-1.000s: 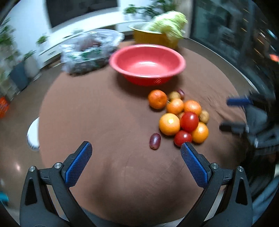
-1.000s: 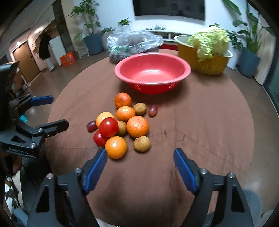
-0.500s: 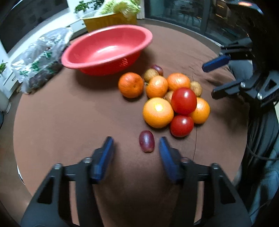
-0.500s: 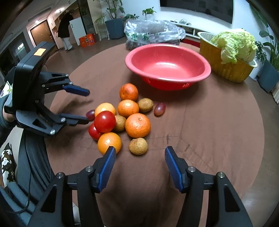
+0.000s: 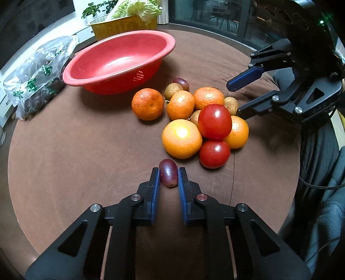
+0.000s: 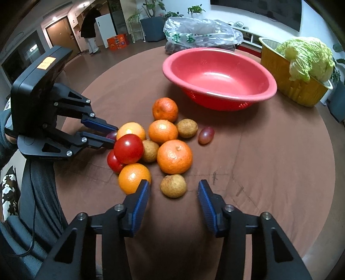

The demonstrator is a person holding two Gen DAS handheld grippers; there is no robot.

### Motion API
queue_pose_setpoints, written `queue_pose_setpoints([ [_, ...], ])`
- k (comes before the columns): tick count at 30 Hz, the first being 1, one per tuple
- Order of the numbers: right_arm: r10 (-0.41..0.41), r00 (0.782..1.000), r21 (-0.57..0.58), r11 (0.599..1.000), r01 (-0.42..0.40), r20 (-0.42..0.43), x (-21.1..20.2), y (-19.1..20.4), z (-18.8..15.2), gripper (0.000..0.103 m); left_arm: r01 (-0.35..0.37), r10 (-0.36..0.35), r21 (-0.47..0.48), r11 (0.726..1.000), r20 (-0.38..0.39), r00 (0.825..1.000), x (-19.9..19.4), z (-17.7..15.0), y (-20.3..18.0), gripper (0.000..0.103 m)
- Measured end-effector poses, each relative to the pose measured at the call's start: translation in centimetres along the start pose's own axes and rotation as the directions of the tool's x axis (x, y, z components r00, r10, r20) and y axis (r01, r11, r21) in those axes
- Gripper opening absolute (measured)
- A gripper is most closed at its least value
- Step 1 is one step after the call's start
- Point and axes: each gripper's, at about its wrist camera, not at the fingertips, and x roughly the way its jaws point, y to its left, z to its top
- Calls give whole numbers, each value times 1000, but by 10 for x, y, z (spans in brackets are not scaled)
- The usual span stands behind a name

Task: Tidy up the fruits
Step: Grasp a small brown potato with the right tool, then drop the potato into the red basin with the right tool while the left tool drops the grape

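bag (image 6: 200,30) contents: dark, unreadable through plastic
lower tomato (image 6: 114,162): mostly hidden behind upper one
cabbage (image 5: 138,8): cut by top edge

Grape (image 5: 168,175) between closed jaws

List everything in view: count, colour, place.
oranges: five, orange, clustered mid-table
tomatoes: two, red, in the cluster
brown fruits: three, tan, among the oranges
grapes: two, purple, one near the bowl, one at the left gripper
bowl: one, red, empty, behind the fruit
tub: one, yellow, far edge
cabbage: one, green, in the tub
bag: one, clear plastic, beside the bowl
table: one, brown cloth
left gripper: black and blue, shut on one grape
right gripper: black and blue, jaws closing, a brown fruit between them, untouched
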Motion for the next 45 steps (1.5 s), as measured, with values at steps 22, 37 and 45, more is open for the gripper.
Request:
queue_pose_setpoints([
  [22, 131, 987, 0, 991, -132, -90, 20, -13, 11, 30, 6, -1, -102, 995, 53, 999, -9, -3, 17, 15],
  [37, 105, 994, 57, 993, -106, 21, -24, -48, 11, 28, -56, 87, -191, 980, 160, 983, -43, 30, 54, 15],
  [45, -2, 989, 34, 999, -4, 150, -45, -67, 73, 28, -124, 162, -199, 972, 192, 968, -49, 105, 89, 15],
])
